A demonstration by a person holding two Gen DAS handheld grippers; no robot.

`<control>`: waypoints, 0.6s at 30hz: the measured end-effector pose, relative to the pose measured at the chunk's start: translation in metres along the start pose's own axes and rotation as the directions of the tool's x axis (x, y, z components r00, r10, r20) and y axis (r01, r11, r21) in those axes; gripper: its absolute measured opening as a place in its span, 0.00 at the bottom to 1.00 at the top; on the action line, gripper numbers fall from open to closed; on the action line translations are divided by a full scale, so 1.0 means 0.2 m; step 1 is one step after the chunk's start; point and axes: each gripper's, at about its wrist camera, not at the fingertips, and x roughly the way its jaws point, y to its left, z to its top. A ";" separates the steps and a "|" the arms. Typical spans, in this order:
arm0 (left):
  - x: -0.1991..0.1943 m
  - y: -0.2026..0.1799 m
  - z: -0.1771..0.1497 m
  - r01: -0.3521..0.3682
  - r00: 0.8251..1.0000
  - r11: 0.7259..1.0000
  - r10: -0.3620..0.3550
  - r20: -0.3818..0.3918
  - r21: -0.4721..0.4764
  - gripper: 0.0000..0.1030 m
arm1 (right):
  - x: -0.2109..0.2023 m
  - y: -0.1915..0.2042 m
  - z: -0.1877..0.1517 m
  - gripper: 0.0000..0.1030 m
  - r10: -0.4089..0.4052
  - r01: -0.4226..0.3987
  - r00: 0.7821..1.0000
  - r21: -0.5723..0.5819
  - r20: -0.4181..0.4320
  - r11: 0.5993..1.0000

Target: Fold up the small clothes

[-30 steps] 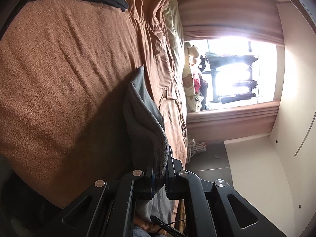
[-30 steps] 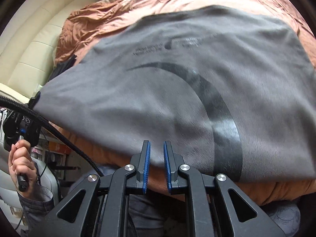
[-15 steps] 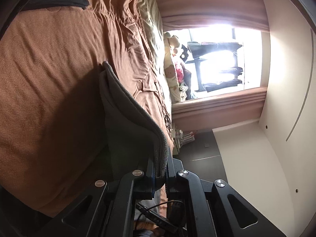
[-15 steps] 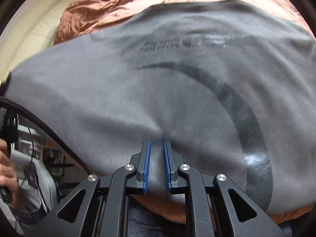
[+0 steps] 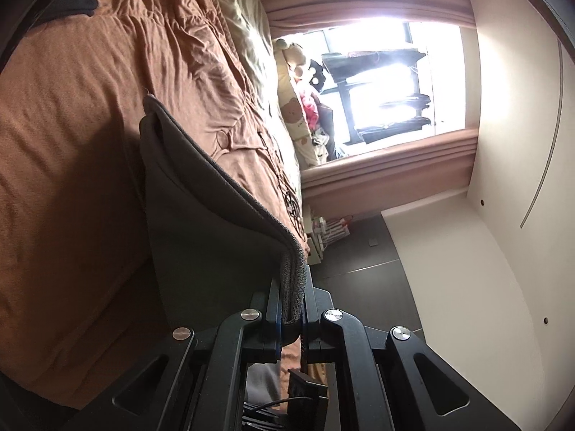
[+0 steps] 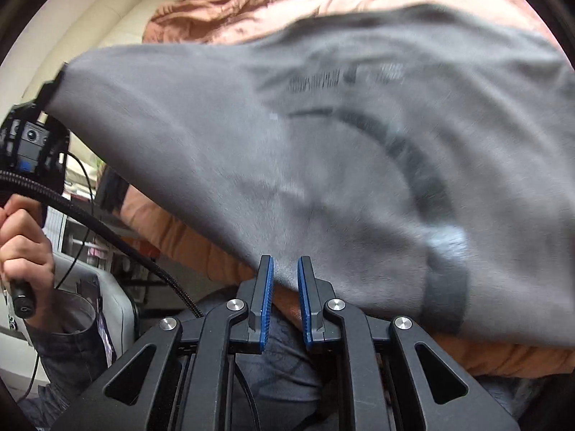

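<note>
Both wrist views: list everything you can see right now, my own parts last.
grey T-shirt: one, grey with dark print, lifted over the bed
bedspread: one, brown, covering the bed
curtains: pink-brown, framing the bright window
plush toys: several, mixed colours, by the window
left tool: black, shut on the shirt's edge
right tool: black with blue pads, open, fabric edge between its fingers
left hand: one, gripping the left tool's handle
</note>
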 end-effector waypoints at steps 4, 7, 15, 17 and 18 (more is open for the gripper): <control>0.08 -0.10 -0.02 0.017 0.999 0.999 -0.016 -0.032 0.035 0.07 | -0.21 -0.01 -0.04 0.11 -0.023 0.024 0.996 -0.013 0.088 1.000; 0.15 -0.18 -0.04 0.032 0.998 0.998 -0.029 -0.060 0.055 0.07 | -0.36 -0.02 -0.09 0.43 -0.041 0.045 0.989 -0.028 0.141 0.999; 0.35 -0.33 -0.13 0.069 0.990 0.994 -0.058 -0.126 0.082 0.07 | -0.64 -0.07 -0.28 0.71 -0.098 0.109 0.958 -0.025 0.269 0.994; 0.41 -0.36 -0.16 0.073 0.987 0.993 -0.060 -0.146 0.087 0.07 | -0.67 -0.11 -0.31 0.71 -0.102 0.106 0.956 0.002 0.275 0.994; 0.44 -0.37 -0.18 0.074 0.986 0.993 -0.059 -0.157 0.091 0.07 | -0.69 -0.14 -0.33 0.71 -0.104 0.104 0.954 0.015 0.280 0.994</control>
